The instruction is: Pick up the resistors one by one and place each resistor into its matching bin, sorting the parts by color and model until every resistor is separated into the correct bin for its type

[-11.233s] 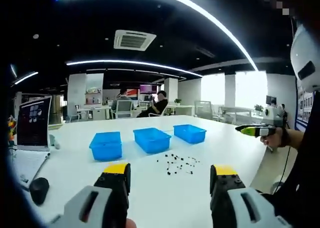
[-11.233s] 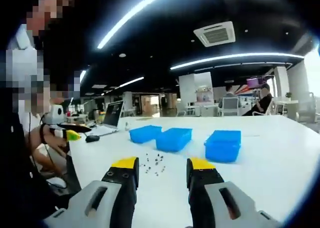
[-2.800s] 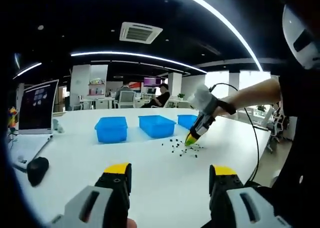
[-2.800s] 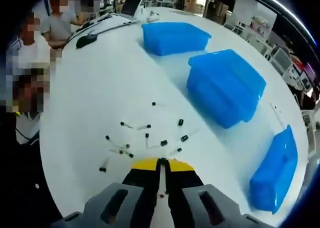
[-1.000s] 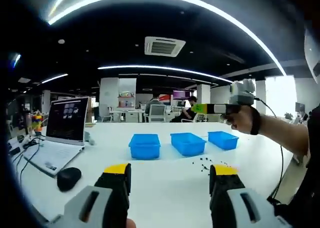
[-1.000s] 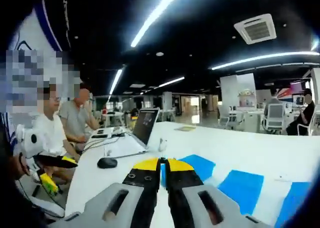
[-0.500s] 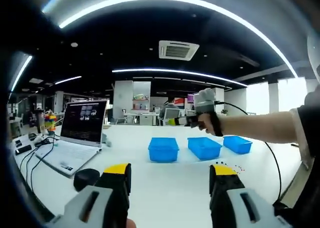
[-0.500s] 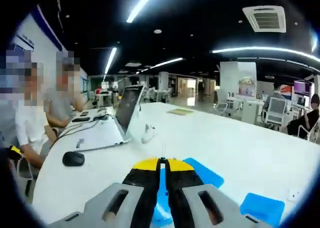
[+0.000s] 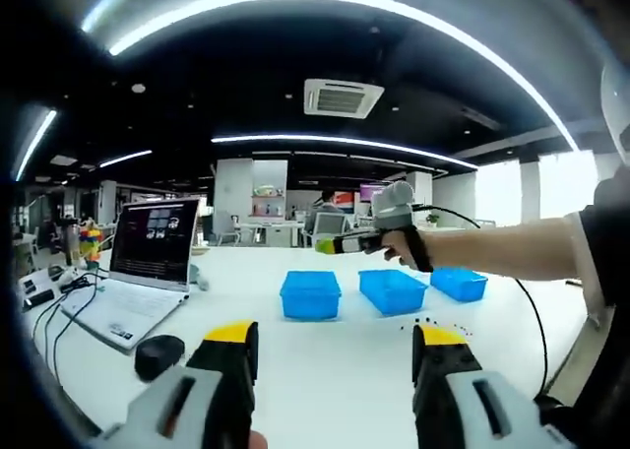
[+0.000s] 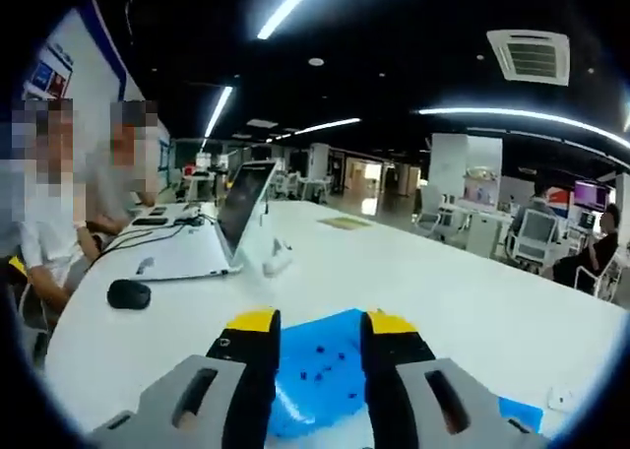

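Right gripper (image 10: 315, 323), jaws parted and empty, hangs over a blue bin (image 10: 320, 365) holding dark resistors (image 10: 320, 352). Left gripper (image 9: 335, 336) likewise parted. Loose resistors (image 9: 425, 321) lie at 3 o'clock of the bins: probably light, thin-legged, bendable; pinch the body.

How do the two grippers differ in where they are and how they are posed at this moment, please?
The left gripper hangs low over bare white table, short of the three bins; the right gripper is held out above the leftmost blue bin.

The left gripper has table between its jaws; the right gripper looks down into the bin, with small dark parts lying inside.

Both stand open with yellow-tipped jaws, holding nothing.
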The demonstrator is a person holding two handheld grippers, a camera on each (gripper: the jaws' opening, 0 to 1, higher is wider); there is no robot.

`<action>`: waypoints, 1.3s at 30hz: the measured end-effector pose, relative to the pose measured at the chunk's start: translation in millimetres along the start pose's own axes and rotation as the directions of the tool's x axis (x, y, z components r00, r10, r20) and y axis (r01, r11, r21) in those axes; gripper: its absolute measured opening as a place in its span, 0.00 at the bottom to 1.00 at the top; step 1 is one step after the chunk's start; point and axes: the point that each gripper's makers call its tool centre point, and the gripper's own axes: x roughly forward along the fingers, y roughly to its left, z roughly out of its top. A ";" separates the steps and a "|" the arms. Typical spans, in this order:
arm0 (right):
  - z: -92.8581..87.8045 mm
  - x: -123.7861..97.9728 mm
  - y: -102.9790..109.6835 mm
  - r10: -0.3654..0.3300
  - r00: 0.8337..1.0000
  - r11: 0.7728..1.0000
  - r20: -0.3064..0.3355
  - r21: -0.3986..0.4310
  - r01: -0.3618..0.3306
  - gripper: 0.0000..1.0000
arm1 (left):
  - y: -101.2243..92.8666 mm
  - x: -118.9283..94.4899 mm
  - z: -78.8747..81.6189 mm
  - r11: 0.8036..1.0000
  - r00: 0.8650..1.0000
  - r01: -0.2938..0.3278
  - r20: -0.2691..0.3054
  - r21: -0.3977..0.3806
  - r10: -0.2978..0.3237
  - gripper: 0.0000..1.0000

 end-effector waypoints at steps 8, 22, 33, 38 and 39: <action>-10.6 -91.2 -9.9 -0.008 0.999 1.000 0.036 0.025 0.007 0.38 | -19.1 17.1 -1.2 0.997 0.997 0.075 0.005 -0.013 -0.075 0.64; -73.7 -312.8 10.5 -0.175 0.979 0.975 0.109 0.156 0.157 0.38 | -62.0 35.3 -3.7 0.966 0.966 0.258 0.001 0.002 -0.258 0.65; -106.6 -398.8 34.3 -0.331 0.943 0.937 0.032 0.127 0.325 0.37 | -90.1 38.8 -14.1 0.922 0.921 0.388 -0.051 0.010 -0.387 0.65; -98.2 -388.7 30.0 -0.315 0.949 0.939 -0.011 0.138 0.314 0.36 | -93.2 37.1 -13.1 0.918 0.917 0.397 -0.050 0.017 -0.396 0.65; -95.3 -384.5 28.7 -0.300 0.954 0.946 -0.016 0.126 0.300 0.35 | -92.2 36.5 -13.2 0.919 0.918 0.394 -0.051 0.019 -0.393 0.65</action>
